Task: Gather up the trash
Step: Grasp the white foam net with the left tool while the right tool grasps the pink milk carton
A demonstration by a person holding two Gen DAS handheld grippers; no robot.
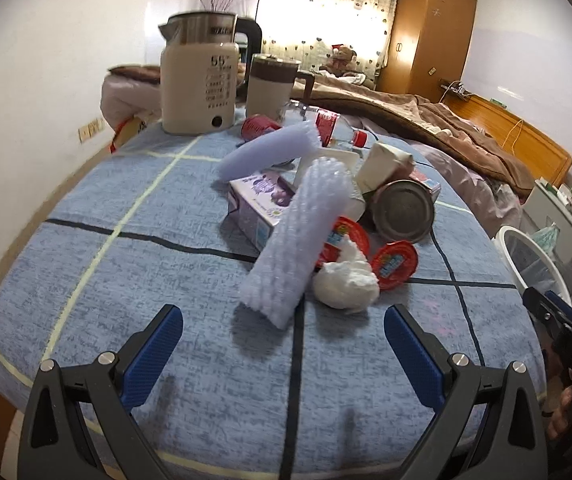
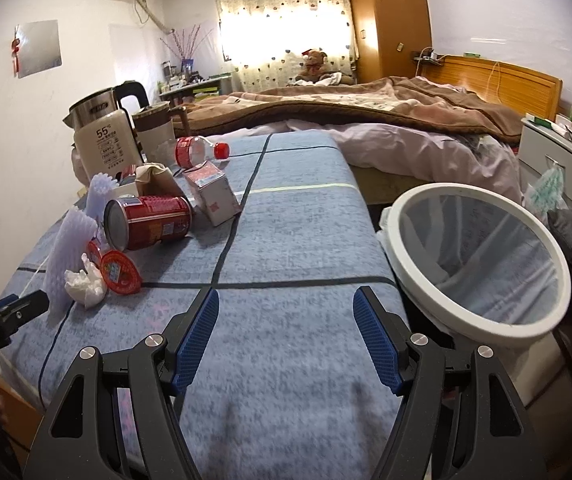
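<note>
Nothing collected yet: both my left tongs (image 1: 284,324) and right tongs (image 2: 286,312) gape empty, the trash pile (image 1: 325,216) sits untouched on the table (image 1: 126,280) (the bin (image 2: 481,264) at right looks empty).

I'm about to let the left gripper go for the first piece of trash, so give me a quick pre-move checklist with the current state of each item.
1. Left gripper open and empty: ok, jaws stand wide apart.
2. Nearest target, the lavender foam mesh fruit sleeve, straight ahead between the fingers: ok.
3. Sleeve free to lift: not ok, it leans on the purple carton, beside the crumpled white tissue.
4. Round white-rimmed trash bin with clear liner open: ok, at the table's right edge.
5. Right gripper out of the way: ok, open over bare blue checked tablecloth.
6. Red tin can stable on its side: cannot tell.
</note>
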